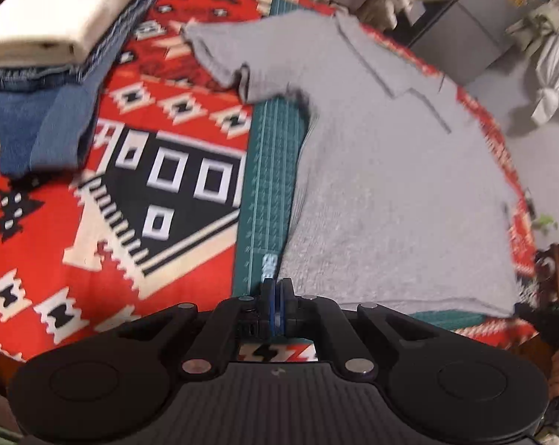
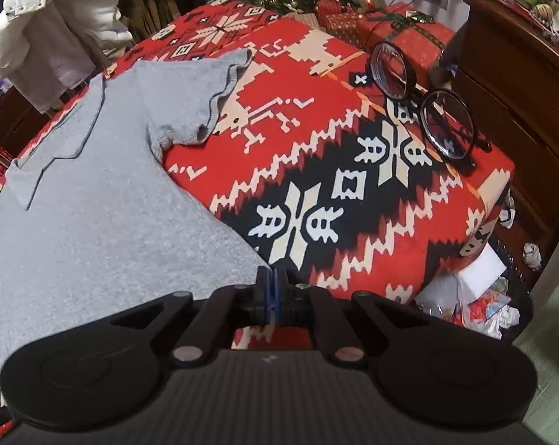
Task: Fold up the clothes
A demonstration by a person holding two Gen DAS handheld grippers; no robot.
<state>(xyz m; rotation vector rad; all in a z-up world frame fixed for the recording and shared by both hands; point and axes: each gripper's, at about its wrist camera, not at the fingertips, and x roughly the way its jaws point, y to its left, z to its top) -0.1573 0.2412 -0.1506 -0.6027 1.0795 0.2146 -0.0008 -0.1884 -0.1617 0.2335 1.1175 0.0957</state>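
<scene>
A grey short-sleeved shirt [image 1: 390,185] lies spread flat on a red patterned tablecloth [image 1: 94,259], collar at the far end, both sleeves out. My left gripper [image 1: 277,285] is shut at the shirt's near left hem corner, and the cloth runs into its closed blue pads. In the right wrist view the shirt [image 2: 94,222] fills the left side. There my right gripper [image 2: 272,276] is shut on the near right hem corner. The right gripper [image 1: 542,315] also shows at the right edge of the left wrist view, with a hand below it.
A folded cream cloth [image 1: 56,11] sits on folded jeans [image 1: 45,126] at the far left. A green cutting mat [image 1: 268,185] lies under the shirt. Black glasses [image 2: 424,100] rest near the table's right edge, with wrapped gift boxes [image 2: 401,26] and a wooden dresser [image 2: 520,92] beyond.
</scene>
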